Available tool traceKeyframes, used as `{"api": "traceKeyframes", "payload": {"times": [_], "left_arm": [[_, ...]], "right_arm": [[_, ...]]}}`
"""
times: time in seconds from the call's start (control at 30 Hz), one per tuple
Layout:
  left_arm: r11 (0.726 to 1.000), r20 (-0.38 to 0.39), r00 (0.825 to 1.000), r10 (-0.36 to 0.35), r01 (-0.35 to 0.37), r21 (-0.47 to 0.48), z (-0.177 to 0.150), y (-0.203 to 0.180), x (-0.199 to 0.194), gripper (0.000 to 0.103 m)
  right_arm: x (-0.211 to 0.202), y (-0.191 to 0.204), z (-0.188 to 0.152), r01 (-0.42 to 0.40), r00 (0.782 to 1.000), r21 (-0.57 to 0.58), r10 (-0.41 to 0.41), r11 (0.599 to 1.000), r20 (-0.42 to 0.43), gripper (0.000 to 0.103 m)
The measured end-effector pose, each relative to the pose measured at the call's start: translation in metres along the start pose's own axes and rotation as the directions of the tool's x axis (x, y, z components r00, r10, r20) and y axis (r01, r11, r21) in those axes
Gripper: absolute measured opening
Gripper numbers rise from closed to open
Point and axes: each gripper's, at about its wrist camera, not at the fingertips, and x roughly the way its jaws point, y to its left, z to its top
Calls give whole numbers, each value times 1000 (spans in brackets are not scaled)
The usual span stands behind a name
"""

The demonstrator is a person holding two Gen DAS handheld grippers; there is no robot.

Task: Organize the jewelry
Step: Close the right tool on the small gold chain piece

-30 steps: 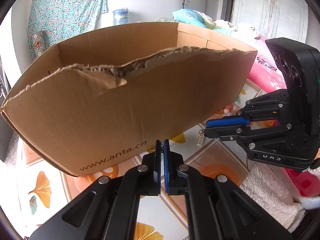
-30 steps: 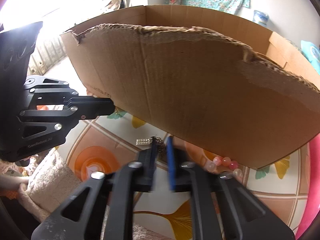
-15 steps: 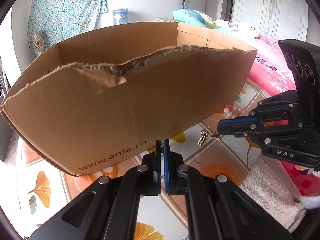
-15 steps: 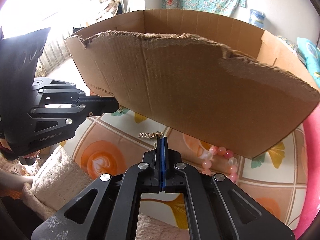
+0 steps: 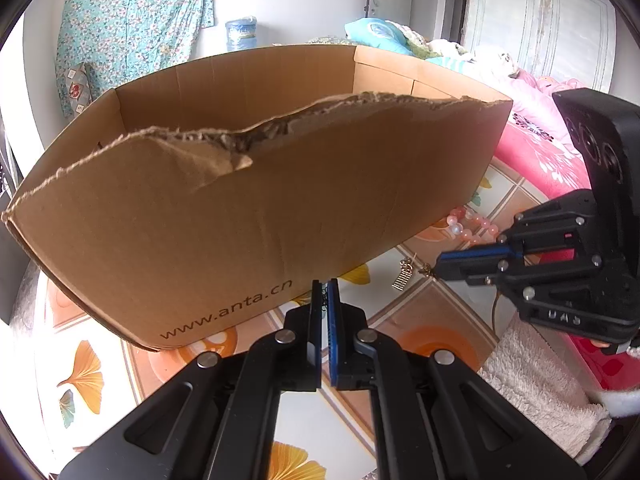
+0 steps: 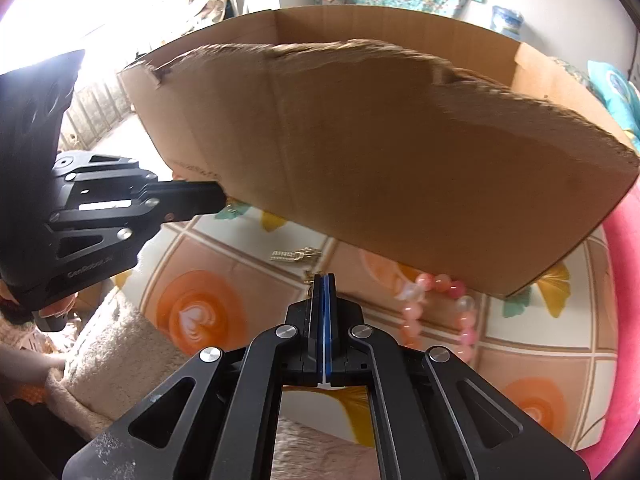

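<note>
A torn cardboard box [image 5: 256,200] stands on the patterned floor; it also fills the right wrist view [image 6: 400,160]. A gold earring [image 5: 403,277] lies on the floor in front of it, also in the right wrist view [image 6: 294,255]. A pink bead bracelet [image 5: 470,226] lies by the box's right corner, also in the right wrist view [image 6: 436,308]. My left gripper [image 5: 325,286] is shut with a small dark chain bit between its tips. My right gripper [image 6: 324,280] is shut, its tip at a small gold piece [image 6: 310,278] beside the earring; it shows in the left wrist view [image 5: 442,266].
A cream fluffy towel [image 5: 540,380] lies at the near right, seen also in the right wrist view [image 6: 108,360]. A pink bedspread [image 5: 536,152] borders the floor on the right. The floor tiles carry orange swirls and ginkgo leaves.
My right gripper shut, pulled back from the earring, then came down again to the floor next to it. My left gripper stayed still and shut.
</note>
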Motion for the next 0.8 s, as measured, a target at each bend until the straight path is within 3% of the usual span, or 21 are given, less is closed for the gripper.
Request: {"api": "traceKeyframes", "payload": {"times": [0.2,0.3,0.37,0.53,0.6,0.8], "left_arm": [[1000,0,1000,-3,3,-6,0,2,0,2],[1000,-1,1000,-3,3,-4,0,2,0,2],[1000,-1,1000,-2,2,-5,0,2,0,2],[1000,-1,1000,-3,3,-6,0,2,0,2],[1000,-1,1000,-3,3,-6,0,3,0,2],[1000,-1,1000,-2,2,-7,0,3,0,2]], "right_arm": [[-6,4,-1,-18,1000,-17,19,1000,19,4],[-9,-3,-3,-15,1000,-14,15,1000,28,20],[-8,-3,-2,-16,999,-24,17,1000,27,22],[4,-6,0,-13,1000,-62,13,998,13,21],[10,1,5,-18,1000,-74,19,997,15,12],[9,8,4,-26,999,-81,28,996,19,11]]}}
